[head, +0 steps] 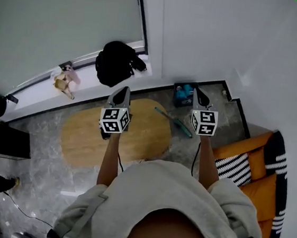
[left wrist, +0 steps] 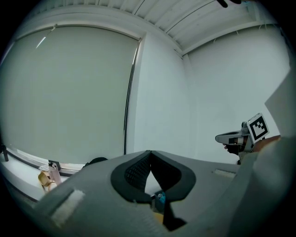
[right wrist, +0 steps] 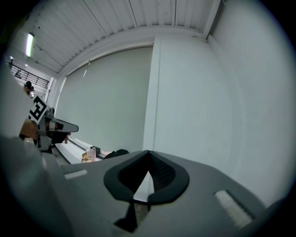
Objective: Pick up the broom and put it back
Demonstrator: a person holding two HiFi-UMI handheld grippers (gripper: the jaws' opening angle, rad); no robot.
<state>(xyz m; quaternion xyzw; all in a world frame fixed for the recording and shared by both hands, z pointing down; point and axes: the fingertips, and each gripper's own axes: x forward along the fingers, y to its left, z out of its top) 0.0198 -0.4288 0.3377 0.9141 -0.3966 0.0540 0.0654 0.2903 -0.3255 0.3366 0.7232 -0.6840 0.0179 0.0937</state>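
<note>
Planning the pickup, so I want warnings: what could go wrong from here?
Both the left hand-held gripper and right hand-held gripper are shut and empty; unopened, they would only nudge the broom. It lies flat on the floor beside the oval wooden table, so jaws may slip off its thin handle. Lifted, it could swing into the orange sofa.

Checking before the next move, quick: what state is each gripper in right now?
Left gripper: closed, holding nothing.
Right gripper: closed, holding nothing.

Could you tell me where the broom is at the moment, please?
In the head view, the broom lies flat on the grey floor right of centre, between the right end of the oval wooden table and the orange sofa.
</note>
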